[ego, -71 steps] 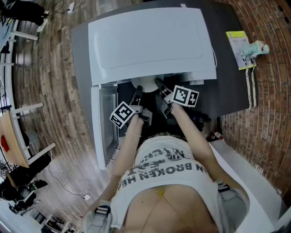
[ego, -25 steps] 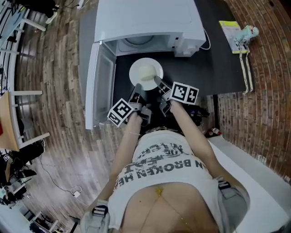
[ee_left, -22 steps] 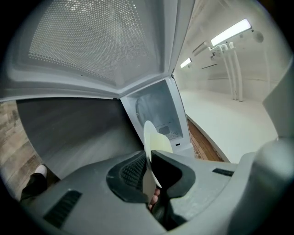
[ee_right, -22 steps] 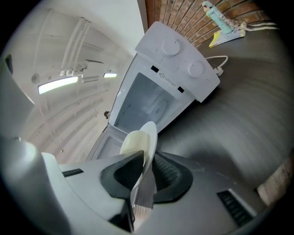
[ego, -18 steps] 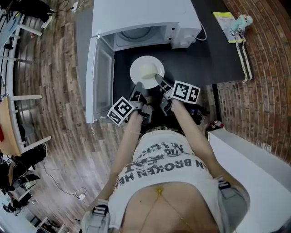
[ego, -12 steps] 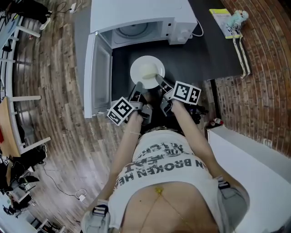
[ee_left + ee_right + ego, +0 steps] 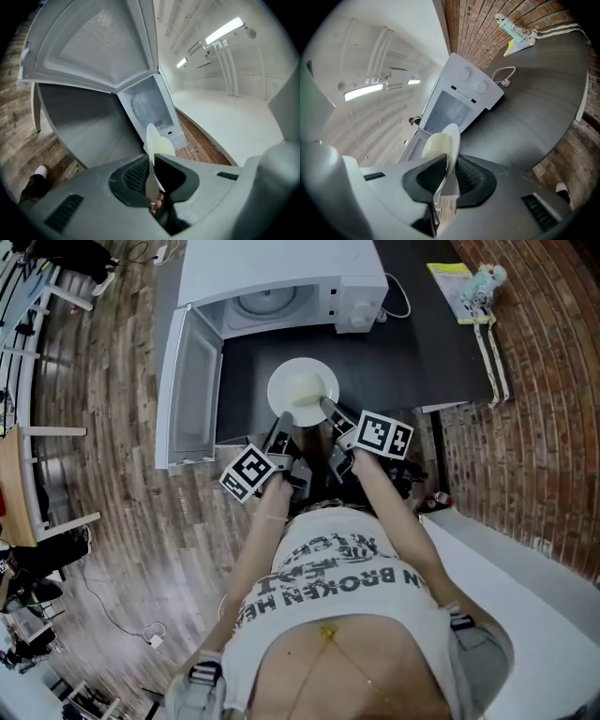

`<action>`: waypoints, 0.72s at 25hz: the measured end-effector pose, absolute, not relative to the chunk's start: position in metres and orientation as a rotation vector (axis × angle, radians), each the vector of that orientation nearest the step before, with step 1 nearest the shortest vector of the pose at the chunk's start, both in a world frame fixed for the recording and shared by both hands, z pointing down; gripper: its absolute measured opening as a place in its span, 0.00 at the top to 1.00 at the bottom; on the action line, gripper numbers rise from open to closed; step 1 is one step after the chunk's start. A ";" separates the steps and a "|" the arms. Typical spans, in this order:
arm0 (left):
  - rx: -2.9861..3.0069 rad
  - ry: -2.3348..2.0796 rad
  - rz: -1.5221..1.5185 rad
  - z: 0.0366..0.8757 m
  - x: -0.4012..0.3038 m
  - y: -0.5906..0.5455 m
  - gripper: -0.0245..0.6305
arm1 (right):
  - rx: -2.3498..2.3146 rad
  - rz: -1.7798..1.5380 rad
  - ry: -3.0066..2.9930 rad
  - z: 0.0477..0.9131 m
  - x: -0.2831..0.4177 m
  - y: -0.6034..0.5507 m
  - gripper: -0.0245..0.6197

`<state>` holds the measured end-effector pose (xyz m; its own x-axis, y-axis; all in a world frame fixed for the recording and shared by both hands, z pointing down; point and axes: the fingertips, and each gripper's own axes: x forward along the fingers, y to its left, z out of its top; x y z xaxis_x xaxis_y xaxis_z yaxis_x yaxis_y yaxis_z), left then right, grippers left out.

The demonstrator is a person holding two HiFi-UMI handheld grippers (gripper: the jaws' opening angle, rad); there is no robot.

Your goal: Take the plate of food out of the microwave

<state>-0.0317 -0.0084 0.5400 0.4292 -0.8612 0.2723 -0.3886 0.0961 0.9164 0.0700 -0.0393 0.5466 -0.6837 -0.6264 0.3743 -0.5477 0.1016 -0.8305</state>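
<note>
Out of the white microwave [image 7: 281, 268] and over the dark surface [image 7: 422, 343], just in front of the cavity: white plate [image 7: 323, 376] of pale food [image 7: 302, 390]. Pinched at its near rim, left hand-held gripper [image 7: 284, 421] and right hand-held gripper [image 7: 330, 412] each closed on the edge. Microwave door [image 7: 187, 390] swung open to the left, turntable [image 7: 262, 301] visible inside. At the surface's far right, small toy [image 7: 487, 277] on a yellow card [image 7: 455, 279].

1. We find the head view bright and evenly lit, shadows soft; the plate [image 7: 303, 390] nearly washes out.
2. Ceiling tubes [image 7: 224, 30] glare in both gripper views.
3. Fisheye bending and black corners ring those views.
</note>
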 end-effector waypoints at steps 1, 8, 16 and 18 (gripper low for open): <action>1.506 -1.162 -0.509 0.538 -0.025 -0.006 0.91 | -1.211 -1.660 2.284 0.545 0.077 -0.037 0.87; 1.484 -1.201 -0.539 0.532 0.016 0.016 0.91 | -1.162 -1.672 2.326 0.539 0.116 -0.020 0.87; 1.453 -1.247 -0.555 0.537 0.040 0.039 0.91 | -1.104 -1.711 2.364 0.543 0.138 -0.002 0.88; 1.449 -1.256 -0.561 0.537 0.044 0.043 0.91 | -1.093 -1.720 2.370 0.544 0.142 0.001 0.88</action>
